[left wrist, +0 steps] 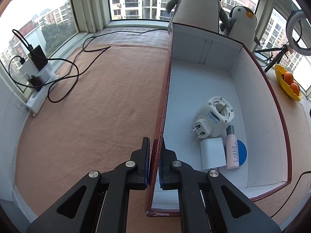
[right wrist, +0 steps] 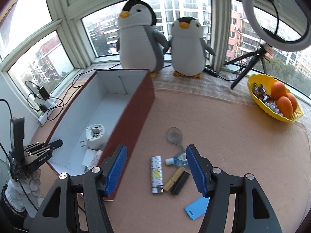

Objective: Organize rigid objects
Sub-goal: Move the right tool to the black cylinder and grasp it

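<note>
A long box, dark red outside and white inside [left wrist: 204, 81], stands on the salmon-coloured mat. My left gripper [left wrist: 154, 143] is shut on its left wall [left wrist: 165, 97]. Inside the box lie a white plug-in device [left wrist: 213, 118], a white block [left wrist: 212, 153], a pink bottle [left wrist: 232, 149] and a blue disc [left wrist: 242, 152]. My right gripper [right wrist: 156, 149] is open to the right of the box [right wrist: 134, 116], with nothing held. It hovers over a patterned lighter [right wrist: 157, 174], a small blue bottle [right wrist: 176, 160], a spoon [right wrist: 174, 135], a gold and black lipstick [right wrist: 176, 180] and a blue case [right wrist: 197, 207].
Two plush penguins [right wrist: 140, 38] stand on the window sill behind the box. A yellow bowl of oranges and sweets [right wrist: 272, 99] and a ring light on a tripod [right wrist: 256, 58] are at the right. A power strip with chargers and cables [left wrist: 38, 81] lies at the left.
</note>
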`<action>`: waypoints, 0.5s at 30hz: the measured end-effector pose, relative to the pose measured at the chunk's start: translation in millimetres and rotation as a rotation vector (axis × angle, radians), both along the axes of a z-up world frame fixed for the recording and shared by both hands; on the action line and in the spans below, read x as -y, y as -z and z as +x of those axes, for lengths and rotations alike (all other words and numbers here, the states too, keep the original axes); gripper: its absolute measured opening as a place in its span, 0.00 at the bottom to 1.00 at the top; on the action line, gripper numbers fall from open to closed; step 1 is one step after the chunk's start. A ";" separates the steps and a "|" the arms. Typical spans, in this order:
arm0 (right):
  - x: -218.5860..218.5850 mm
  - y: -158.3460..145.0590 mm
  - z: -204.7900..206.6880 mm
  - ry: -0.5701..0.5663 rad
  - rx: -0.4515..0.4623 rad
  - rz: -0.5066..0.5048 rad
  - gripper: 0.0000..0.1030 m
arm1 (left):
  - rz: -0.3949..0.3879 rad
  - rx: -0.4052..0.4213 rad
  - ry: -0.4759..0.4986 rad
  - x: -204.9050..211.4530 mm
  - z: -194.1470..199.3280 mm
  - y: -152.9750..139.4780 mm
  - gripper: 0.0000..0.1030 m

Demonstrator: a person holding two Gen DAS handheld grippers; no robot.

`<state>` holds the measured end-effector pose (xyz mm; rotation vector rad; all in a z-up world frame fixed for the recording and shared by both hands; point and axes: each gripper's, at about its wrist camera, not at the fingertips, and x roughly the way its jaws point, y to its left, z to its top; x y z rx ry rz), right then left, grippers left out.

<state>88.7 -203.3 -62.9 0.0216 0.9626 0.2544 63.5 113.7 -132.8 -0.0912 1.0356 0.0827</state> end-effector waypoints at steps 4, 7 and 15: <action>31.3 10.4 5.9 0.071 -0.037 -0.005 0.58 | 0.006 -0.002 -0.003 1.1 0.5 -0.2 0.06; 45.2 21.6 8.6 0.101 -0.077 0.017 0.58 | 0.009 -0.002 -0.004 1.4 0.3 -0.4 0.06; 46.2 56.8 7.0 0.063 -0.190 0.040 0.36 | 0.013 -0.005 -0.012 1.9 -0.8 -0.5 0.06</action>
